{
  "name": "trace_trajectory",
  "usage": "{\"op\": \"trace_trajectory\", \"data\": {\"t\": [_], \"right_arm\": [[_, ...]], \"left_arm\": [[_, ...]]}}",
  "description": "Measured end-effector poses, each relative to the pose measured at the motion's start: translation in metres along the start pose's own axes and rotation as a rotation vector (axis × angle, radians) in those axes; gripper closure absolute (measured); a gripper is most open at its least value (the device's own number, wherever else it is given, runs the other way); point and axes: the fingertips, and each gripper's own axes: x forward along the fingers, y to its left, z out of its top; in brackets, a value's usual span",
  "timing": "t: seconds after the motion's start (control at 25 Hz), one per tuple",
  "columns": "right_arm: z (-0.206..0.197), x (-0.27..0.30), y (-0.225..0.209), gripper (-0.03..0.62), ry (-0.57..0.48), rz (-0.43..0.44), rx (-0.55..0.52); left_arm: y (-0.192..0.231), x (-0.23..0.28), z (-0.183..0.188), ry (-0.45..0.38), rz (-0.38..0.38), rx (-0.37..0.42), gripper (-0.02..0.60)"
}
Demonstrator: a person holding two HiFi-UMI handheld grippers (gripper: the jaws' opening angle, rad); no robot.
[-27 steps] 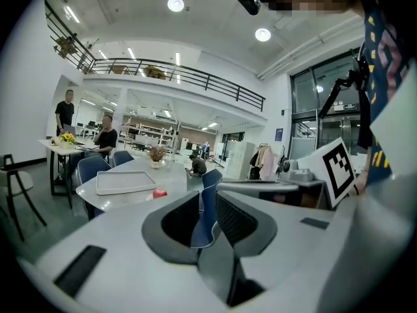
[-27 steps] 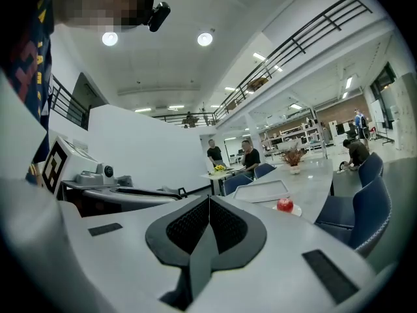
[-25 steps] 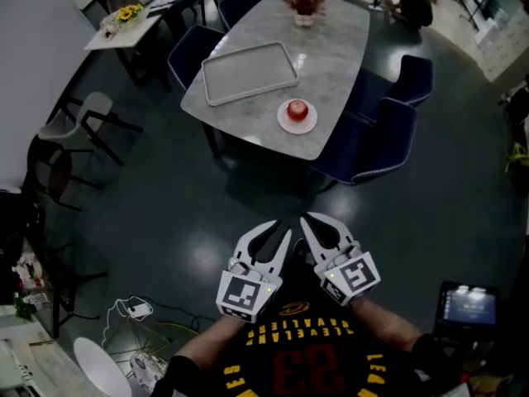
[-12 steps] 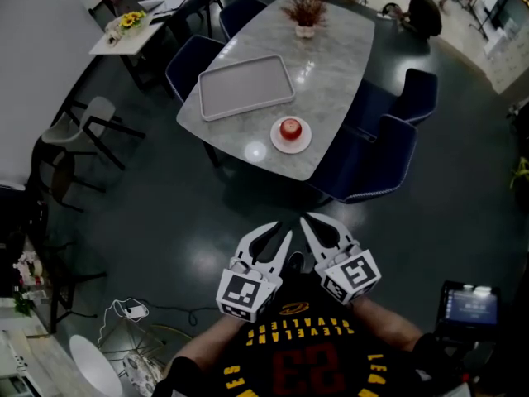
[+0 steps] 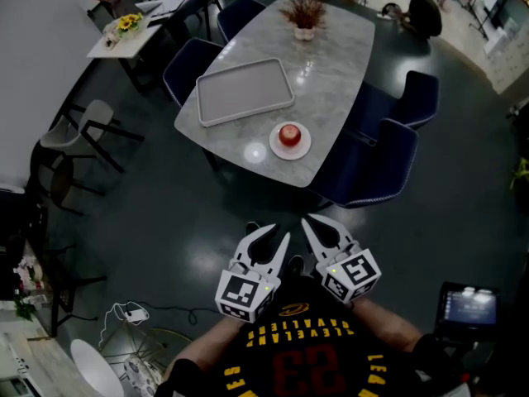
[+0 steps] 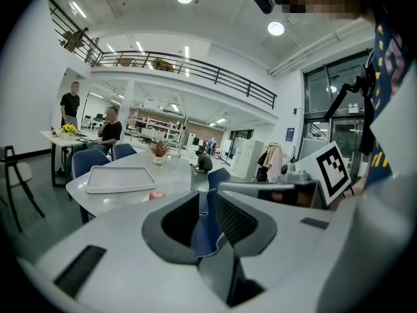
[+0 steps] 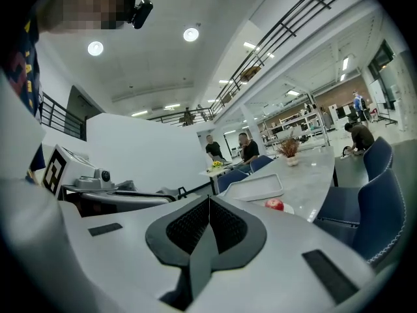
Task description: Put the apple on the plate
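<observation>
Open-plan office hall: meeting table (image 5: 340,50), mezzanine railing (image 6: 195,69).

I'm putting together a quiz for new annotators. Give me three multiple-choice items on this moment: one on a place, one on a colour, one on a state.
1. Where is the apple?
A. on the floor
B. on the plate
C. between a gripper's jaws

2. What colour is the apple?
A. green
B. yellow
C. red

3. How does the right gripper stand?
A. shut and empty
B. wide open
C. shut on the apple

Answers:
1 B: the head view shows it resting on the white plate on the table.
2 C: it reads red in the head view and the right gripper view.
3 A: the right gripper view shows the jaws pressed together with nothing between them.
</observation>
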Motion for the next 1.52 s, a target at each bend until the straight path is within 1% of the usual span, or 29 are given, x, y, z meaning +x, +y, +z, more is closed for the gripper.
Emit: {"op": "trace_trajectory", "data": {"t": [0.12, 0.32, 0.44, 0.56, 0.64, 0.72, 0.84, 0.96, 1.04, 1.16, 1.28, 1.4, 1.52], "right_arm": [[0.001, 0.015, -0.006, 0.586, 0.02, -0.011, 0.0], [0.012, 0.045, -0.02, 0.586, 0.031, -0.043, -0.01], [0.02, 0.067, -0.03, 0.586, 0.038, -0.066, 0.0], [0.026, 0.096, -0.037, 0.586, 0.048, -0.078, 0.013], [0.03, 0.117, -0.042, 0.586, 0.048, -0.08, 0.016], [0.033, 0.137, -0.047, 0.586, 0.043, -0.086, 0.023], [0.037, 0.162, -0.057, 0.586, 0.043, -0.119, 0.055], [0.035, 0.185, -0.068, 0.586, 0.055, -0.157, 0.118], [0.033, 0.198, -0.074, 0.586, 0.063, -0.185, 0.152], [0.032, 0.208, -0.082, 0.586, 0.074, -0.23, 0.173], [0.028, 0.205, -0.095, 0.586, 0.089, -0.28, 0.186], [0.024, 0.195, -0.108, 0.586, 0.104, -0.334, 0.22], [0.024, 0.19, -0.124, 0.586, 0.108, -0.376, 0.235]], "left_arm": [[0.015, 0.008, 0.002, -0.005, -0.003, -0.015, 0.514], [0.044, 0.03, 0.011, 0.006, -0.048, -0.066, 0.514], [0.063, 0.043, 0.022, 0.01, -0.075, -0.069, 0.513], [0.092, 0.056, 0.034, 0.005, -0.072, -0.059, 0.513], [0.114, 0.064, 0.042, 0.007, -0.065, -0.065, 0.514], [0.133, 0.074, 0.045, 0.015, -0.075, -0.079, 0.514], [0.159, 0.085, 0.049, 0.034, -0.099, -0.112, 0.513], [0.187, 0.093, 0.05, 0.052, -0.116, -0.132, 0.514], [0.204, 0.099, 0.047, 0.069, -0.134, -0.167, 0.514], [0.22, 0.11, 0.041, 0.094, -0.168, -0.222, 0.514], [0.229, 0.125, 0.031, 0.125, -0.189, -0.261, 0.514], [0.235, 0.135, 0.025, 0.151, -0.183, -0.261, 0.514], [0.237, 0.146, 0.02, 0.177, -0.199, -0.273, 0.514]]}}
